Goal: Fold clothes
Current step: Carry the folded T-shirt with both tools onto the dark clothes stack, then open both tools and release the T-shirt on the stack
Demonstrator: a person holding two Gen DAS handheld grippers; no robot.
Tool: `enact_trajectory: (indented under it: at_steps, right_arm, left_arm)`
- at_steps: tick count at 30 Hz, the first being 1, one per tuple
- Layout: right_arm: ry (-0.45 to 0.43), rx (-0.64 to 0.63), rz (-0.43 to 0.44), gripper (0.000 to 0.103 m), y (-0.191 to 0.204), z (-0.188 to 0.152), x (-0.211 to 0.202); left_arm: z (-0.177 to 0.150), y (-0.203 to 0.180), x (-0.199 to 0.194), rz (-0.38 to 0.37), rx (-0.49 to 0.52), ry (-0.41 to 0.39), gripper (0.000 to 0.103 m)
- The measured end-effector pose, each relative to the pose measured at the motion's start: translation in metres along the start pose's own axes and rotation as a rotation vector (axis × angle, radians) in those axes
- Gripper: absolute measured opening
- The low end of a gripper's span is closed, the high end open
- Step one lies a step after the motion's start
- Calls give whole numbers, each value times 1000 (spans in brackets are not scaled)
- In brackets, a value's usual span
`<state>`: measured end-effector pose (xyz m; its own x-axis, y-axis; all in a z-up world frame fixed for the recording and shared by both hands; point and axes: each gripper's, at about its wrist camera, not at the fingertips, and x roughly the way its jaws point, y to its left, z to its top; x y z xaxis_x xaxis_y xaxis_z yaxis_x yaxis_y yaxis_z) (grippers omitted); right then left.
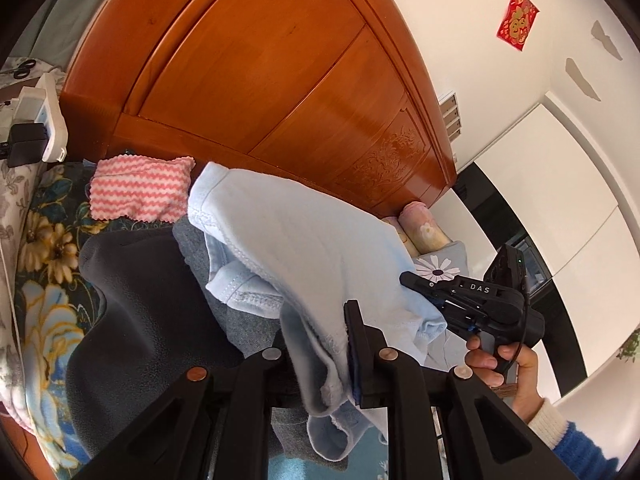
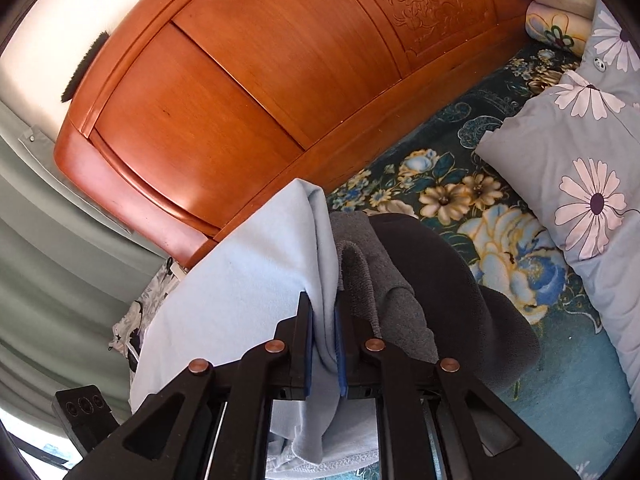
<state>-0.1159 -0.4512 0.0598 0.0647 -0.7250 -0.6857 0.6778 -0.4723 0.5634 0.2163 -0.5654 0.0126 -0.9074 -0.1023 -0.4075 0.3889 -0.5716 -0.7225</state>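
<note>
While both tools hold it off the bed, the pale blue cotton garment (image 1: 304,240) hangs stretched between them. The left hand-held gripper (image 1: 320,344) is clamped on a bunched lower fold of it, cloth spilling out below the fingers. The right hand-held gripper (image 2: 323,340) pinches another fold between its blue-padded fingers (image 2: 307,344); in the left wrist view that same tool (image 1: 460,300) bites the garment's far side, held by a hand (image 1: 504,368) in a blue sleeve with a white cuff.

A stitched hem edge of the garment runs along its upper left side, with a second hemmed opening drooping just beneath. Under the garment lie a grey knitted piece (image 2: 384,280) and a dark charcoal fleece garment (image 1: 144,300), overlapping on the dark floral bedspread (image 2: 460,184). A pink-and-white zigzag cloth (image 1: 138,188) sits just beside the polished orange wooden headboard (image 1: 256,64), which runs close behind the garment's top edge. To the right, a grey daisy-print quilt (image 2: 580,152) leaves a strip of bare bedspread between itself and the dark fleece. A white power strip (image 1: 48,116) rests at the far left edge.
</note>
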Motion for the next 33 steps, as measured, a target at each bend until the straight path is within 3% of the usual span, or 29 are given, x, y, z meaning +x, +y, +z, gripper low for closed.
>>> enact_trajectory:
  at_steps: [3,5,9,13,17,19,22,25,28,30,32,33]
  right_arm:
    - [-26,-36,-35,17,8,3,-17]
    - [-56,-62,-81,18,13,5,-31]
    - [-74,-135,-129,18,29,-4,-47]
    - [-37,-287,-137,19,58,-31,-36]
    - [3,-348,-139,19,73,-50,-13]
    - [6,-342,-174,19,74,-54,-5]
    - [-73,-323,-138,19,78,-68,-20]
    - [-122,-342,-109,42,81,-99,-35]
    - [-87,-357,-115,42,80,-130,-34]
    - [-50,-358,-126,42,75,-145,-32]
    - [-33,-342,-157,42,70,-156,-31]
    - [-33,-324,-181,44,66,-160,-31]
  left_arm:
    - [2,3,-12,38,-23,-11,34]
    - [3,9,-25,107,-62,-45,55]
    - [4,7,-49,158,-88,-122,56]
    - [3,-33,-46,203,111,-112,56]
    - [-1,-55,-16,224,245,-32,59]
    - [-4,-57,-9,270,247,-1,59]
    - [-14,-60,-20,241,228,-41,59]
    - [-32,-63,-30,259,214,-57,59]
    - [-54,-65,-38,300,213,-51,59]
    - [-68,-68,-41,336,207,-49,65]
    - [-81,-68,-42,366,176,-43,81]
    - [-87,-67,-41,370,156,-41,83]
